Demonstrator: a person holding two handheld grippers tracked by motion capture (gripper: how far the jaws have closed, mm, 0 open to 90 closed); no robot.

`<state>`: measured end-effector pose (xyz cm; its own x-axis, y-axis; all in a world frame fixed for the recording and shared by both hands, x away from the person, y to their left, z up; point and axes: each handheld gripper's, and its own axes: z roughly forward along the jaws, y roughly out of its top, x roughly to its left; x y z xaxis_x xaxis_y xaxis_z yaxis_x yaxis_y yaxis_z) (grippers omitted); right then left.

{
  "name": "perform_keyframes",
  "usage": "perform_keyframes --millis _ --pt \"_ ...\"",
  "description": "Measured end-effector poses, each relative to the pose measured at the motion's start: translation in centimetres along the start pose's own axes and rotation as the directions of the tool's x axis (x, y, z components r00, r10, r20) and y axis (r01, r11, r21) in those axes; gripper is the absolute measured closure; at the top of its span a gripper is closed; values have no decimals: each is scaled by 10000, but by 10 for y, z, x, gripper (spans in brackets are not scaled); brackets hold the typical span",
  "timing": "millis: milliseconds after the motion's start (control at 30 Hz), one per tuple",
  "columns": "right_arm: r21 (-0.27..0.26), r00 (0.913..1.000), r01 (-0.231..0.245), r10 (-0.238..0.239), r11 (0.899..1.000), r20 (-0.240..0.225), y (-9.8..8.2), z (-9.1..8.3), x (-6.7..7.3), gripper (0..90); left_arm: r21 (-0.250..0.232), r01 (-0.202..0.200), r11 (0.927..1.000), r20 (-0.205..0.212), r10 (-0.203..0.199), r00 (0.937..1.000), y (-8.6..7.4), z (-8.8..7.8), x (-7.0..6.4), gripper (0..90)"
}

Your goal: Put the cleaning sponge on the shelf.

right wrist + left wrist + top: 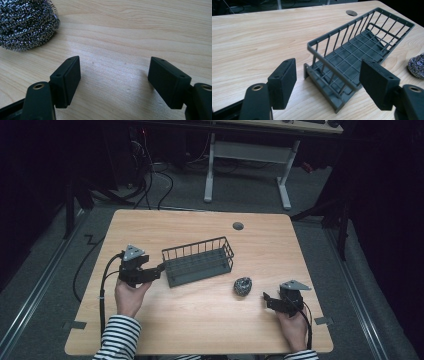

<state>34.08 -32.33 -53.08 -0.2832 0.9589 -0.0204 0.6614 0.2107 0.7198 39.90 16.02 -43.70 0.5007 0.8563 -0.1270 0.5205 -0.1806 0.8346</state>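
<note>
- High view: a light wooden table (200,330) stands on a grey floor, and a person's two hands come in from the bottom edge, each holding a black two-jaw gripper; both sleeves are striped black and white.
- Near the middle of the table lies a dark grey wire basket (199,261), long and shallow, set at a slight angle.
- The left gripper (159,268) sits just beside the basket's left short end, pointing toward it.
- A steel wool scourer (243,286), a small shiny tangled ball, rests on the wood to the right of the basket, close to it but apart.
- The right gripper (265,299) is low on the right side, just right of the scourer and not touching it.
- A small round cable hole (238,226) is set in the tabletop beyond the basket.
- Left gripper view: the jaws stand wide apart and hold nothing; the basket's near end lies between and just past them, empty inside.
- Right gripper view: the jaws are spread wide over bare wood with nothing between them; the scourer sits ahead at the upper left.
</note>
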Motion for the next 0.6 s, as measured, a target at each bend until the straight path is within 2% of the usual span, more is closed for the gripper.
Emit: perform_keyframes --millis 200,267,333,433,600 --pt "0 10000 2 -2 10000 2 0 0 0 263 -81 -74 9999 -302 72 9995 -14 -11 6 294" --pt "-1 10000 2 -2 10000 -1 0 0 0 263 28 -61 10000 -461 62 9989 -25 -15 9 294" --pt "-1 10000 2 -2 10000 2 0 0 0 264 28 2 10000 -465 -1 9989 -28 -15 11 294" --pt "0 10000 -1 1 10000 0 0 0 0 264 191 214 9996 -599 -202 9980 -43 -15 15 293" --pt "1 10000 -4 4 10000 -2 0 0 0 263 545 342 9979 -856 -295 9959 -66 -8 18 291"
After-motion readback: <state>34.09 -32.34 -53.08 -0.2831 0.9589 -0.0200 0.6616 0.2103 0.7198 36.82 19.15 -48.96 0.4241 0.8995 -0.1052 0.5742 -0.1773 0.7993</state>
